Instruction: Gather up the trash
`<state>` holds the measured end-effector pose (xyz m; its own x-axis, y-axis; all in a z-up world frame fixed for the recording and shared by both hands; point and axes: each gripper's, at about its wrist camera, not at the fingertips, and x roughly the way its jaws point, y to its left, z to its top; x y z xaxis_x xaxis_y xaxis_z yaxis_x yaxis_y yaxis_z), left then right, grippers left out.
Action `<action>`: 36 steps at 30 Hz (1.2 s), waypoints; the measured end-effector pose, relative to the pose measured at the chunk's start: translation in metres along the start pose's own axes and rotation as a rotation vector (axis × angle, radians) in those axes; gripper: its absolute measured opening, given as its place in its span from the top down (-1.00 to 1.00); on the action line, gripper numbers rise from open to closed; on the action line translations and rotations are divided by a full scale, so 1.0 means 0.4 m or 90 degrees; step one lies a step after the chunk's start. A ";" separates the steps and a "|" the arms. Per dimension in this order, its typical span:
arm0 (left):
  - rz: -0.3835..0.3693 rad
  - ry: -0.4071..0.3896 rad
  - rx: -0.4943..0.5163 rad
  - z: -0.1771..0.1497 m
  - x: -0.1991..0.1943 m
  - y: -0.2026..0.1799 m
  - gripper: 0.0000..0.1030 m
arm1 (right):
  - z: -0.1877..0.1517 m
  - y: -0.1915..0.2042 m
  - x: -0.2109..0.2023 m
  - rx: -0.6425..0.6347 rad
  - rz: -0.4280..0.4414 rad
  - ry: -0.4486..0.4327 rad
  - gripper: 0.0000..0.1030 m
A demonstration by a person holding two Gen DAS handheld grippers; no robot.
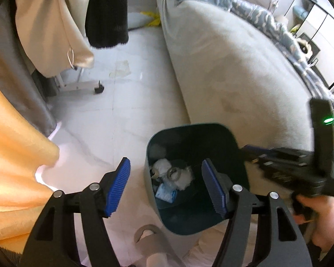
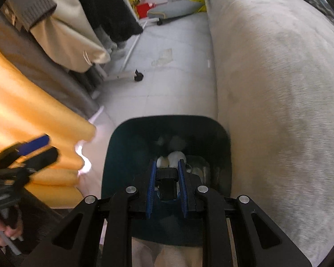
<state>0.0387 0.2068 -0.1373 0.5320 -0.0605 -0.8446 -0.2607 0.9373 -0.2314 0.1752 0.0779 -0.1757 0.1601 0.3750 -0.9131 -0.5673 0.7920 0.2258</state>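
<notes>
A dark teal trash bin point(image 1: 189, 126) point(image 2: 167, 118) stands on the pale floor against the bed. Inside lie white crumpled tissues point(image 1: 182, 173) point(image 2: 176, 156) and a blue packet point(image 1: 165, 194). My left gripper point(image 1: 165, 161) hovers over the bin's left rim, open, with nothing between its blue pads; the right wrist view shows it blurred at the left edge point(image 2: 47, 145). My right gripper point(image 2: 167, 162) points down into the bin, shut on a small black object point(image 2: 167, 184). In the left wrist view it point(image 1: 251, 150) comes in from the right, held by a hand point(image 1: 322, 218).
A bed with a grey sheet point(image 1: 233, 66) point(image 2: 278, 89) fills the right side. Orange fabric point(image 1: 15, 144) point(image 2: 22, 93) hangs at left. A clothes rack on wheels point(image 1: 99, 89) point(image 2: 138, 75) carries hanging garments point(image 1: 106, 11). A flat scrap point(image 1: 122, 67) lies on the floor. A slippered foot point(image 1: 149, 240) is below the bin.
</notes>
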 end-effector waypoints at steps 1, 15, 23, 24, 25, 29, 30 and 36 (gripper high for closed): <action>-0.003 -0.011 0.003 0.000 -0.012 -0.005 -0.31 | 0.000 0.002 0.007 -0.001 -0.003 0.004 0.61; -0.030 -0.124 0.076 -0.047 -0.184 -0.112 -0.41 | -0.046 0.038 -0.079 -0.021 0.001 -0.050 -0.37; -0.035 -0.190 0.112 -0.052 -0.303 -0.160 -0.82 | -0.087 0.051 -0.289 -0.021 -0.024 -0.184 -0.56; -0.035 -0.196 0.115 -0.051 -0.313 -0.167 -0.82 | -0.088 0.054 -0.304 -0.026 -0.029 -0.192 -0.57; -0.034 -0.203 0.118 -0.050 -0.324 -0.176 -0.86 | -0.092 0.056 -0.328 -0.035 -0.037 -0.205 -0.58; -0.013 -0.236 0.141 -0.040 -0.361 -0.227 -0.93 | -0.113 0.047 -0.422 -0.059 -0.060 -0.250 -0.74; -0.009 -0.236 0.144 -0.039 -0.364 -0.236 -0.93 | -0.122 0.042 -0.444 -0.064 -0.068 -0.259 -0.74; 0.022 -0.266 0.174 -0.023 -0.390 -0.277 -0.93 | -0.180 -0.022 -0.547 -0.040 -0.115 -0.300 -0.79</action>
<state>-0.0227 0.1093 0.0158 0.8191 0.0618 -0.5703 -0.0922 0.9954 -0.0245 0.0871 -0.0459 -0.0023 0.5989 0.4229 -0.6801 -0.5424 0.8390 0.0440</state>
